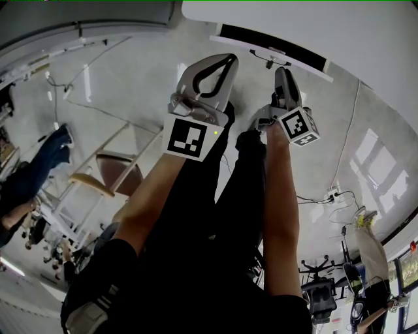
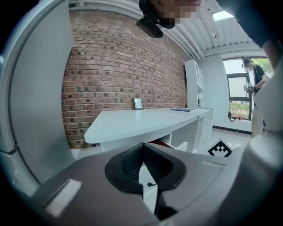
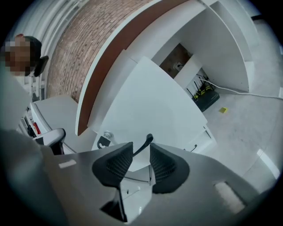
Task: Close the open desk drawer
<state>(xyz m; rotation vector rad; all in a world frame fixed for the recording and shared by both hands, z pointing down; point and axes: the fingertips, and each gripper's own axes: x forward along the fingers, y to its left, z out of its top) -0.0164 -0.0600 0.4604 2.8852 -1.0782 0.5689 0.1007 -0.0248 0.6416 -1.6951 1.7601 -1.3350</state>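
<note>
- A person in blue jeans [image 1: 44, 162] stands at the far left of the head view, near a brown-seated chair [image 1: 116, 171].
- The left gripper [image 1: 225, 62] is held out over the grey floor [image 1: 130, 72], and its marker cube [image 1: 191, 137] faces up at the camera.
- In the left gripper view the left gripper [image 2: 142, 152] has its ribbed pads [image 2: 130, 163] pressed together, with nothing between them.
- Beyond those pads is the white desk [image 2: 141, 121] in front of a brick wall [image 2: 115, 66]. A small picture frame [image 2: 138, 103] and a flat blue book [image 2: 182, 109] lie on its top.
- The desk drawer [image 1: 304, 68] is at the top of the head view, pulled out from under the desk top [image 1: 294, 19]. Its dark inside shows as a strip, and its handle [image 1: 269, 60] is on the front.
- The right gripper [image 1: 285, 75] is just short of that handle, well apart from the left one.
- In the right gripper view the right gripper [image 3: 140, 148] has its pads spread. The thin dark handle [image 3: 146, 142] shows in the gap between them, and neither pad is pinching it.
- A black box with cables [image 3: 205, 95] sits on the floor under the desk.
- A power strip [image 1: 330, 194] lies on the floor at the right of the head view.
</note>
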